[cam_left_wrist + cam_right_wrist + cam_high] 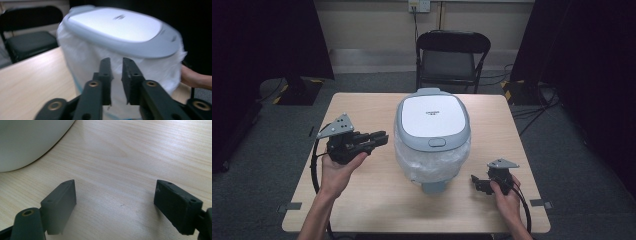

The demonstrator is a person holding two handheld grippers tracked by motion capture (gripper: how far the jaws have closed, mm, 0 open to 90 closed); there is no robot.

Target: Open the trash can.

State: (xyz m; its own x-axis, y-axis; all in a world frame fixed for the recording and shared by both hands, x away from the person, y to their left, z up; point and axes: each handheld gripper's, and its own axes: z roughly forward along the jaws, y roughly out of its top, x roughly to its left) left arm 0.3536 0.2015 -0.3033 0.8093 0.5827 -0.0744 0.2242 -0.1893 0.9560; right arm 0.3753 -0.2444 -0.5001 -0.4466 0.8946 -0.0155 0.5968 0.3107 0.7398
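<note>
At table centre we list one grey-lidded bin (pixel 432 135), white liner fitted, lid lettering too small to read. Left gripper (pixel 379 138): jaws nearly closed, nothing between. Right gripper (pixel 475 182): jaws wide, nothing held.

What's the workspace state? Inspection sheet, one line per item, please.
Surface: light wooden table, bare around the bin.
Job's things: lidded grey-white bin with a plastic liner, upright mid-table, lid closed.
Clutter: nothing seen.
Grippers: left gripper raised beside the bin, jaws nearly shut, nothing between them; right gripper low over the table, jaws open, nothing between them.
Cables: one black cable trails from the left gripper; another from the right.
Surroundings: black folding chair behind the table, wall socket, grey floor.
</note>
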